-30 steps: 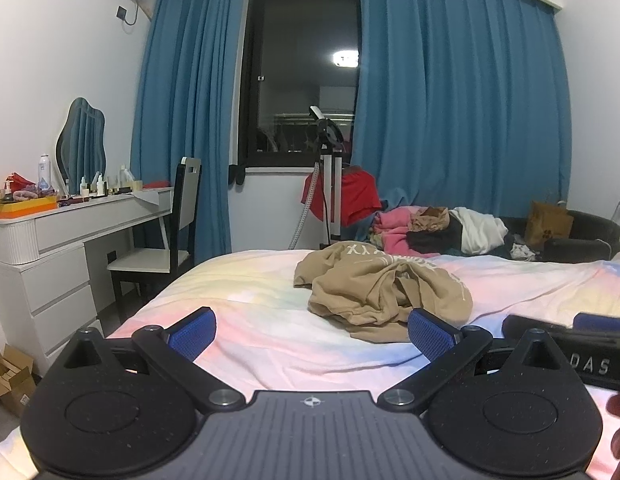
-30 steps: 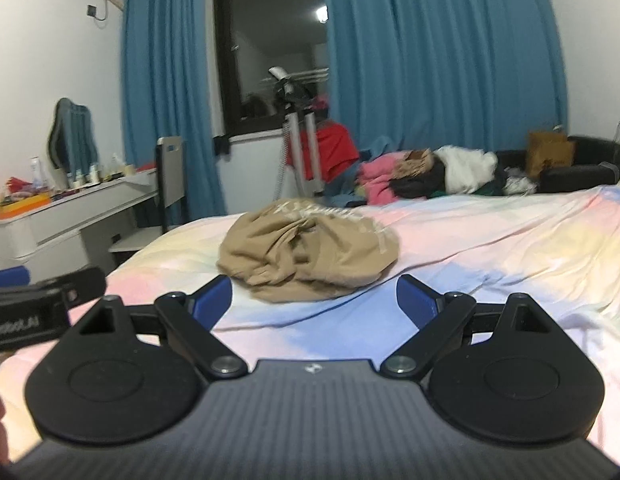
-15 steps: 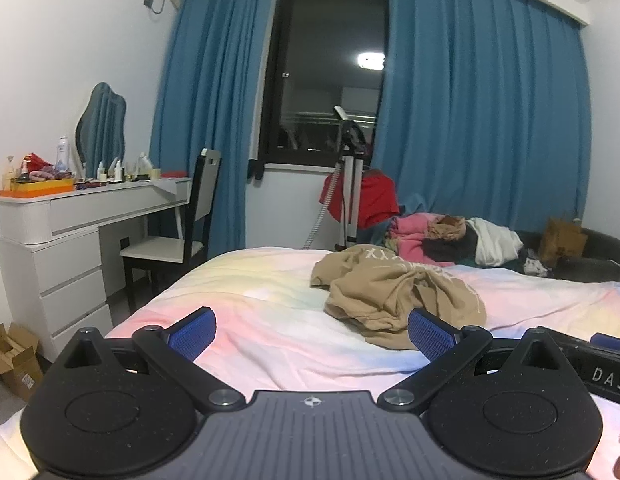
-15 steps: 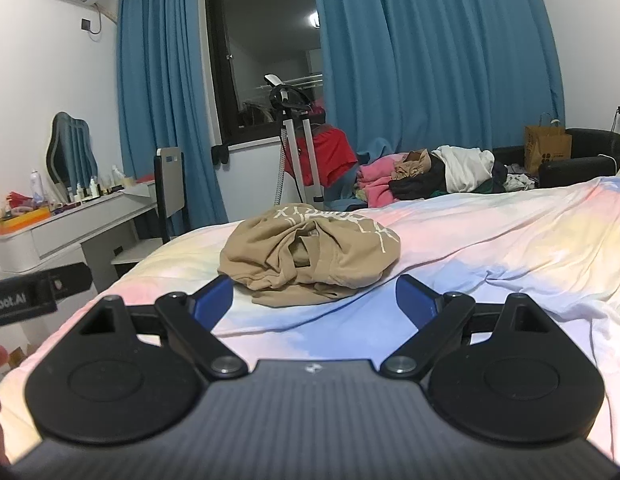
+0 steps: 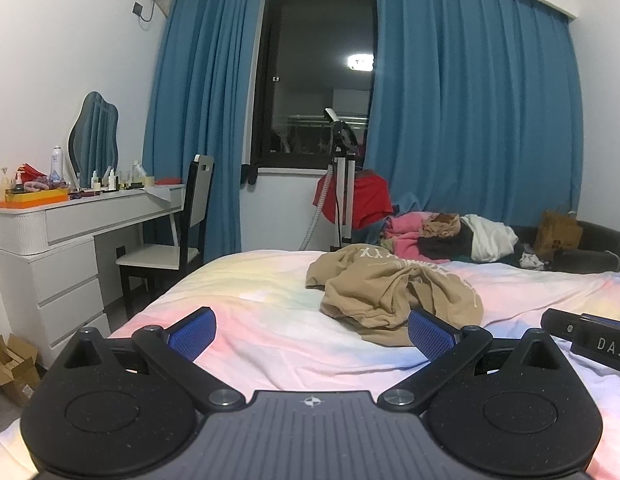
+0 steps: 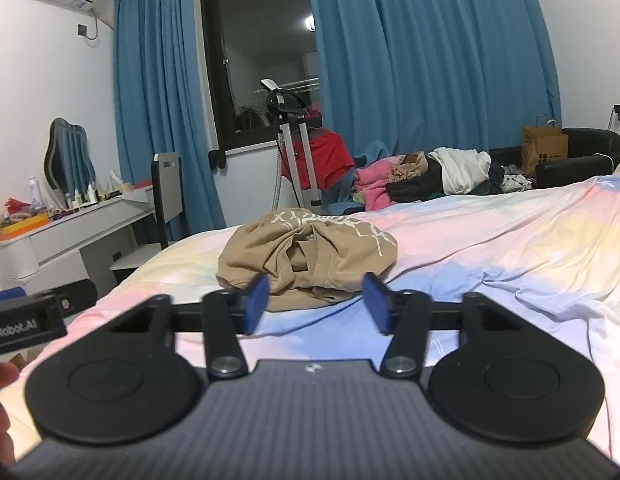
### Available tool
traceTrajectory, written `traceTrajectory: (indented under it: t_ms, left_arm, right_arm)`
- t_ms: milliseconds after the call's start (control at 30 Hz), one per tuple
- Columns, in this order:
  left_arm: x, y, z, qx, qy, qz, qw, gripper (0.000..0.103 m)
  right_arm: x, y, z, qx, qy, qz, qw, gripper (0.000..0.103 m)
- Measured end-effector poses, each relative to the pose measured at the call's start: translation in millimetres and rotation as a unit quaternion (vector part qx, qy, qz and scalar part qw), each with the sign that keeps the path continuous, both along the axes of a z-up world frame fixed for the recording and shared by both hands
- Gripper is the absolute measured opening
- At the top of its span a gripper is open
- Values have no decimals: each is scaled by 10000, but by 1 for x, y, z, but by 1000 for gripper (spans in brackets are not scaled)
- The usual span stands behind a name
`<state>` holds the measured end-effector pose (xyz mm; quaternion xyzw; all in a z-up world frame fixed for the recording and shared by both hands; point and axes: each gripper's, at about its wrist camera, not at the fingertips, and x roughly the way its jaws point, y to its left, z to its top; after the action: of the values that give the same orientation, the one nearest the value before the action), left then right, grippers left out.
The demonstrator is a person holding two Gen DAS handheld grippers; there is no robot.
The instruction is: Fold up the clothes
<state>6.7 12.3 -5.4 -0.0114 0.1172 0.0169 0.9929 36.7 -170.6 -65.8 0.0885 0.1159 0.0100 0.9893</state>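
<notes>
The left black two-finger gripper with blue pads (image 5: 311,330) fills the lower frame, jaws spread wide with nothing between them. The right black two-finger gripper with blue pads (image 6: 317,303) is closing, its gap empty.

Lower right, left wrist view: "DAS" in pale letters on right hand-held gripper (image 5: 589,336). Lower left, right wrist view: mirrored "nRobot.AI" on left hand-held gripper (image 6: 26,320). Garment lettering unreadable.

Blue curtains (image 5: 469,120) are drawn beside a dark window (image 5: 317,80). A chair (image 5: 182,232) is tucked against a white dressing table (image 5: 70,216) crowded with bottles.
</notes>
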Motion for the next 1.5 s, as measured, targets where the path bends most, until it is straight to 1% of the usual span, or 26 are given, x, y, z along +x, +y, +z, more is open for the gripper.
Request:
traceTrajectory:
  t_ms: [33, 67, 100, 167, 233, 300, 433, 533, 633, 700, 767, 833, 867, 933, 1000, 1067, 1167, 1200, 1233, 1267, 1300, 1333, 1400, 1500]
  left_arm:
    - [0, 0, 0, -23, -10, -28, 10000, 103]
    - [-1, 1, 0, -47, -20, -56, 10000, 103]
    - [-2, 2, -1, -64, -32, -61, 10000, 103]
    - [-3, 3, -2, -98, -38, -89, 9999, 103]
    - [-3, 3, -3, -123, -38, -124, 9998, 102]
    - [-3, 3, -5, -139, -31, -166, 9998, 101]
    - [0, -2, -10, -88, 44, -297, 9995, 99]
    - [3, -8, -16, -33, 136, -412, 9991, 98]
    - [7, -15, -25, 37, 268, -568, 9980, 96]
    - [20, -24, -32, 126, 408, -688, 9967, 94]
    - [37, -36, -39, 265, 574, -818, 9946, 89]
    - [62, -52, -46, 564, 784, -928, 9910, 72]
    - [76, -58, -47, 670, 860, -1018, 9888, 70]
    - [104, -71, -51, 801, 803, -1031, 9882, 70]
    - [140, -80, -53, 787, 767, -1003, 9889, 67]
    - [176, -91, -58, 679, 774, -990, 9897, 64]
    - [226, -101, -70, 398, 766, -952, 9917, 61]
    - [242, -104, -76, 319, 777, -930, 9921, 57]
    - [255, -106, -81, 302, 819, -902, 9921, 52]
    - [269, -109, -87, 286, 863, -872, 9920, 49]
    - [281, -110, -93, 291, 905, -862, 9917, 41]
    - [292, -111, -100, 296, 947, -851, 9914, 29]
    - [300, -104, -104, 210, 817, -748, 9936, 9]
    - [292, -89, -95, -97, 441, -785, 9959, 6]
  right_arm:
    - [0, -1, 1, 15, 22, -10, 10000, 45]
    - [1, -1, 2, 34, 62, -15, 10000, 41]
    - [2, -2, 2, 51, 106, -18, 9999, 35]
    - [3, -2, 1, 70, 184, -32, 9998, 30]
    - [2, -3, 1, 109, 185, -18, 9998, 27]
    - [1, -4, 3, 185, 186, 11, 9997, 22]
    - [-2, -8, 13, 427, 225, 39, 9988, 22]
    - [2, -15, 30, 586, 455, 30, 9972, 22]
    - [3, -27, 48, 604, 556, -40, 9966, 22]
    - [5, -39, 54, 646, 582, -66, 9962, 22]
    - [7, -49, 53, 669, 576, -145, 9960, 22]
    - [11, -63, 44, 933, 561, -211, 9938, 22]
    - [14, -69, 38, 1111, 576, -220, 9919, 22]
    - [20, -78, 24, 1385, 616, -217, 9882, 22]
    - [28, -82, 12, 1391, 668, -215, 9878, 22]
    - [36, -82, 1, 1321, 756, -184, 9882, 23]
    - [52, -86, -14, 1506, 920, -30, 9843, 23]
    - [59, -88, -18, 1546, 957, -31, 9833, 23]
    - [64, -89, -22, 1558, 971, -43, 9830, 23]
    - [70, -90, -27, 1545, 997, -56, 9829, 23]
    - [76, -92, -32, 1528, 1029, -72, 9829, 23]
    - [81, -93, -36, 1533, 1060, -79, 9824, 23]
    - [88, -95, -45, 1555, 1111, -78, 9815, 23]
    - [99, -98, -57, 1579, 1198, -71, 9801, 23]
